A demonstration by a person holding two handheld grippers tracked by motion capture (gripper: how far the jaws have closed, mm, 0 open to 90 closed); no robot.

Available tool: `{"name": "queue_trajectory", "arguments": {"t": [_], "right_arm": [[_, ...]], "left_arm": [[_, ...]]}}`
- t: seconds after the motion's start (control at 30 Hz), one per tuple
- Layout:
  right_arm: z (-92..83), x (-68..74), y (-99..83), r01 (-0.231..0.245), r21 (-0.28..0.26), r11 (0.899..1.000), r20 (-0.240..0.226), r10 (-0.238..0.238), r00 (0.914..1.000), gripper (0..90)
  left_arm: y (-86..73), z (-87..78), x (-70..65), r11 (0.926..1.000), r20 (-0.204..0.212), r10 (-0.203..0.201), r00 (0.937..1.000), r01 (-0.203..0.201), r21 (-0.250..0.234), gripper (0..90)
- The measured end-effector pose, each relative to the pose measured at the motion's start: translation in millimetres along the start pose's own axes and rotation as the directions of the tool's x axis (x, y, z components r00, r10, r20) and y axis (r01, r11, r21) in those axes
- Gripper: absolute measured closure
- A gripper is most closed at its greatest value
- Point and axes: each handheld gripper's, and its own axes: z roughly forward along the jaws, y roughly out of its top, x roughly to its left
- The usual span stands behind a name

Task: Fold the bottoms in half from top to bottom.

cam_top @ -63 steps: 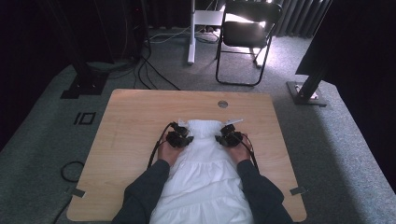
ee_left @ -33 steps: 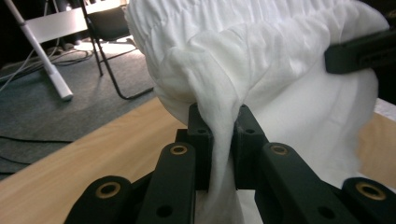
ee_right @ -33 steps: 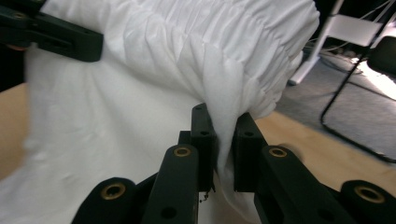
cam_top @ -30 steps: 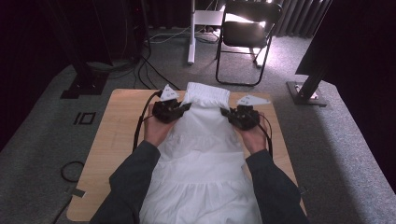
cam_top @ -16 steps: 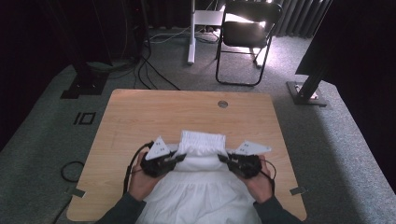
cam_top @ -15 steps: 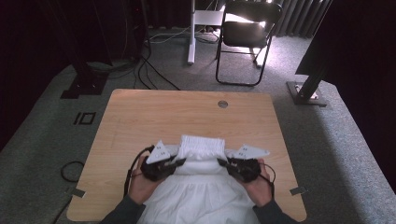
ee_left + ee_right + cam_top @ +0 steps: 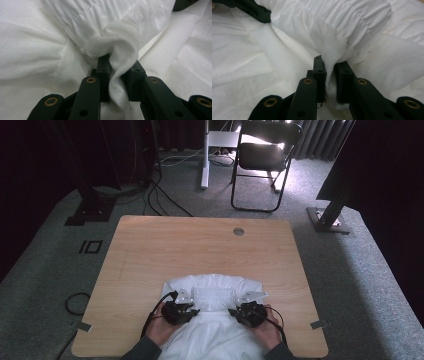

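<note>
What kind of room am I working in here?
Probably a lab or recording studio, not a home: a bare wooden table on grey carpet, dark curtains around it, loose cables and stand bases on the floor, and a folding chair behind.

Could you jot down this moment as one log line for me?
left gripper: shut on white garment, jaws just easing open | right gripper: shut on white garment | garment: bunched at table's near edge
</note>
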Motion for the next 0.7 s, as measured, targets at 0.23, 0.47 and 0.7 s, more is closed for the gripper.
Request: {"name": "queue_trajectory", "arguments": {"t": [0.23,0.47,0.7], "right_arm": [[13.1,-12.6,6.5,-0.016,0.014,1.0,0.011,0.016,0.9998,80.1],[30.6,-36.6,30.6,0.001,0.051,0.999,0.047,-0.003,0.9989,80.3],[54.7,-73.6,64.8,0.006,0.074,0.997,0.077,-0.012,0.997,80.4]], "left_arm": [[7.4,7.9,11.7,0.9999,-0.024,0.002,0.9997,-0.003,-0.016,76.5],[29.1,21.7,31.4,0.9997,-0.073,-0.025,0.997,0.025,0.001,76.4],[52.1,35.9,48.9,0.9973,-0.151,-0.067,0.9864,0.07,0.02,76.2]]}}
